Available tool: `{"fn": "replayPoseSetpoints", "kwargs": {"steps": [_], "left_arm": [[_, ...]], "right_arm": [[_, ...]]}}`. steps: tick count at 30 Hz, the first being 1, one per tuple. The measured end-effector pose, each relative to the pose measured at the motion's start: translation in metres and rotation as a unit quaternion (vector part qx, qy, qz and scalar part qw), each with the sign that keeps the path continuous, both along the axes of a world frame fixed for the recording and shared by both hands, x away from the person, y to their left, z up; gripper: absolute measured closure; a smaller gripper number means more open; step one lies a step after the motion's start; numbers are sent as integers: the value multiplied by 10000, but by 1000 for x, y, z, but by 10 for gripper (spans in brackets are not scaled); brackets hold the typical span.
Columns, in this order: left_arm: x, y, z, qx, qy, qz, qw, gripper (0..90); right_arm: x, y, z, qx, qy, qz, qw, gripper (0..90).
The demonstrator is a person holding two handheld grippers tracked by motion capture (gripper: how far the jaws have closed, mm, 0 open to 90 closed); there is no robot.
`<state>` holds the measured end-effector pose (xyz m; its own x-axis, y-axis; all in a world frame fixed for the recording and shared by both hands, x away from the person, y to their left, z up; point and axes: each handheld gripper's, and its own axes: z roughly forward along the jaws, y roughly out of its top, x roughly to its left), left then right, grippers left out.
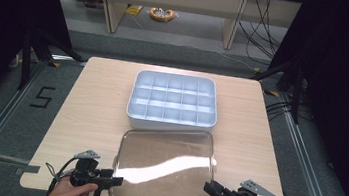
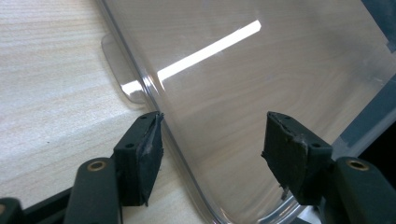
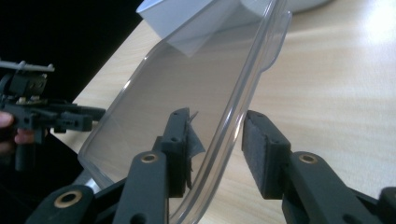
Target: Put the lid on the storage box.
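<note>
Lid (image 1: 164, 165): clear plastic, rounded corners, raised rim, small tab on each short side; lies at the near table edge, just in front of the tray, apart from it.
Right gripper (image 3: 217, 140): jaws straddle the lid's right rim. In the right gripper view the rim runs up between the pads; a slight gap shows on either side, so contact cannot be confirmed by eye. Jaws stand about as narrow as they go. Judged clamped on the rim.
Left gripper (image 2: 212, 144): jaws apart. Left pad (image 2: 150, 149) sits just outside the lid's left rim, the other pad hangs over the lid's face. No squeeze on the plastic. Judged released.
Lid attitude: in the right gripper view the right edge looks lifted off the table (image 1: 87, 97); in the high view (image 1: 212, 193) the tilt is hard to read.
Lid look: transparent, wood grain visible through it, bright strip-light glare across the middle. Thin, probably flexes.
Tray (image 1: 173, 103): pale blue, open, grid of compartments, all look empty; sits mid-table beyond the lid.
Step in hand (judgement): picking up the lid by one edge, presumably to cover the tray.
Next move needs: a firm pinch on the rim, a level lift, lid squared over the tray before lowering.
Risk: one-sided grip lets the lid sag or twist.
</note>
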<state>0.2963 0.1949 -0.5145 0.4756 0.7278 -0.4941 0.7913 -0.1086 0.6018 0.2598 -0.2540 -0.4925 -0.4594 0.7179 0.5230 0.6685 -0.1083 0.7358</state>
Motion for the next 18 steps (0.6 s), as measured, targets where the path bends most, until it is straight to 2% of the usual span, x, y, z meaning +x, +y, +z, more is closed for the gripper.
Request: {"fn": "replayPoseSetpoints", "kwargs": {"steps": [1,2,3,5,6,9,10,11,13,14,15,16,17,18], "left_arm": [[0,0,0,6,-6,2,10000,362],[0,0,0,5,-15,10,10000,359],[0,0,0,5,-15,10,10000,356],[0,0,0,-18,-18,27,10000,351],[0,-1,0,-54,-15,44,10000,326],[1,-1,0,-81,18,61,9999,301],[1,-2,0,-62,-17,36,10000,299],[1,-2,0,-58,-4,52,10000,299],[1,-1,0,-109,27,60,9999,288],[2,-1,0,-145,67,80,9998,288],[2,0,0,-119,85,95,9998,294],[2,0,0,-70,61,121,9999,386],[2,1,0,3,17,187,9998,386],[2,3,-1,-8,30,182,9998,451]], "right_arm": [[-1,0,1,-35,-118,15,9999,639],[-5,2,4,82,-43,13,10000,639],[-5,2,4,82,-43,13,10000,639],[-6,1,6,74,-202,126,9997,639],[-8,-1,6,-70,-451,220,9987,641],[-13,1,8,-3,-391,193,9990,646],[-12,-1,7,-84,-462,262,9986,653],[-13,-1,6,-45,-482,232,9986,659],[-14,0,5,-94,-517,341,9980,660],[-15,0,5,-43,-470,363,9982,661],[-15,-1,4,-37,-472,371,9982,661],[-15,0,4,-20,-360,237,9991,661],[-15,0,4,-20,-360,237,9991,661],[-13,-2,2,-34,-396,321,9987,660]]}}
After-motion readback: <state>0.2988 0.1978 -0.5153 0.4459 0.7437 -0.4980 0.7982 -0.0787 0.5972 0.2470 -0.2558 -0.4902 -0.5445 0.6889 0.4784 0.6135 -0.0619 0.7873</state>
